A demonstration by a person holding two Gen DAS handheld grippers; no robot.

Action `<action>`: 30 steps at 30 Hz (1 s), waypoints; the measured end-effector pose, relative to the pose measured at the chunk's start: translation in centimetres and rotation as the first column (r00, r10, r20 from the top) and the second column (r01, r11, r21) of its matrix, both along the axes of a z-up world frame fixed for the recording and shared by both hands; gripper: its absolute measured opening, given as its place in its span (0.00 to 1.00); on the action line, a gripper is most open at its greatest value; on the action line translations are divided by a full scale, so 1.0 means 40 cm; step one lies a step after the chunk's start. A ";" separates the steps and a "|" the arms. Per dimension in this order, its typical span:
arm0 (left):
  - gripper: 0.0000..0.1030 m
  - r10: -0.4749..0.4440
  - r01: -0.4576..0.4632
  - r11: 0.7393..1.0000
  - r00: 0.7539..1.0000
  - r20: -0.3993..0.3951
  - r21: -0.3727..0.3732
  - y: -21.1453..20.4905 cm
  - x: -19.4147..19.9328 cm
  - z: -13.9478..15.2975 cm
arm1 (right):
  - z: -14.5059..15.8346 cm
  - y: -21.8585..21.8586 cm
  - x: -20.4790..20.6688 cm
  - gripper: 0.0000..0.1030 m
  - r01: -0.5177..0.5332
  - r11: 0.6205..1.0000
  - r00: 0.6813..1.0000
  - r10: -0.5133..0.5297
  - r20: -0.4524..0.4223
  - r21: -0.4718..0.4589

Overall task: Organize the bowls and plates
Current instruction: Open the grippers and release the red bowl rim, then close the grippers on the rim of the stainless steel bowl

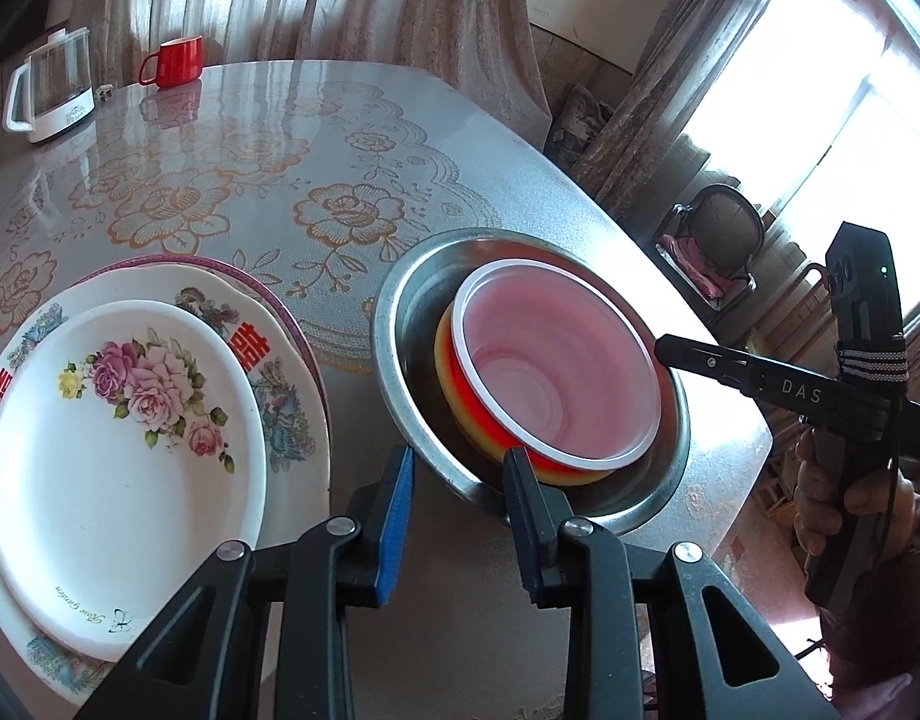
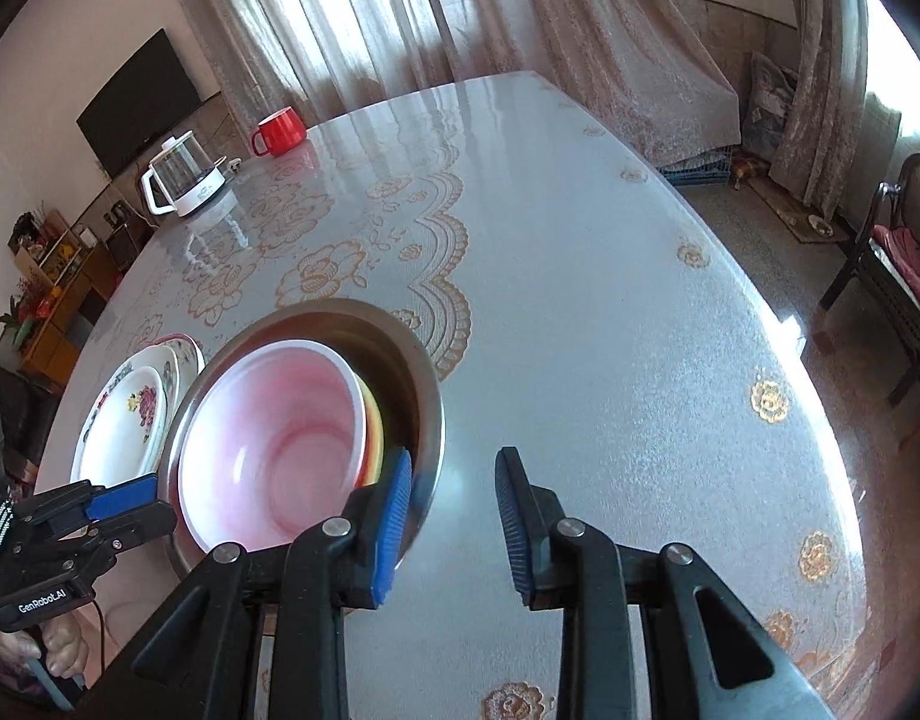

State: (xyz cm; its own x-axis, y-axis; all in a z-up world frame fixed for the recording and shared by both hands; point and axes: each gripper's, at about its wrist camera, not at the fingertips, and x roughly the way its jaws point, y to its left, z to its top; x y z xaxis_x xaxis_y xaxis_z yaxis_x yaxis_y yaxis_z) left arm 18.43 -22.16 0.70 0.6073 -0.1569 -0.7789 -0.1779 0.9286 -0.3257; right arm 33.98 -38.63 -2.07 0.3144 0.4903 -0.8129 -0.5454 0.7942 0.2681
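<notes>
Light, slick pink plastic bowl (image 1: 559, 369) nested in dented steel basin (image 1: 412, 360), best pinched at thin rim; left gripper (image 1: 460, 504) and right gripper (image 2: 454, 510) both partly open, empty.

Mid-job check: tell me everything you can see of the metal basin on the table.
The metal basin is a round, shiny steel-looking bowl with a wide flat rim, sitting upright on the lace-patterned table near its edge, right of the plate stack. Nested inside it, tilted, are a yellow bowl, a red one and, on top, a white-rimmed pink bowl. Neither claw grips it: the left claw stands open at its near rim, the right claw open beside it.
</notes>
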 end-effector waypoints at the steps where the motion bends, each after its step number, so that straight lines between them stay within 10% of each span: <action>1: 0.30 0.003 -0.003 1.000 1.000 -0.003 0.003 0.000 0.003 -0.001 | -0.005 0.000 0.002 0.27 -0.001 1.000 1.000 0.001 -0.011 0.007; 6: 0.29 0.017 -0.017 0.999 1.000 -0.011 0.037 -0.009 0.024 -0.004 | -0.028 0.020 -0.002 0.13 -0.046 0.999 0.998 0.047 -0.040 0.026; 30: 0.31 0.098 -0.096 0.992 0.995 -0.022 0.082 0.044 0.126 -0.003 | -0.037 0.019 0.081 0.24 0.013 0.997 0.998 -0.008 -0.065 0.073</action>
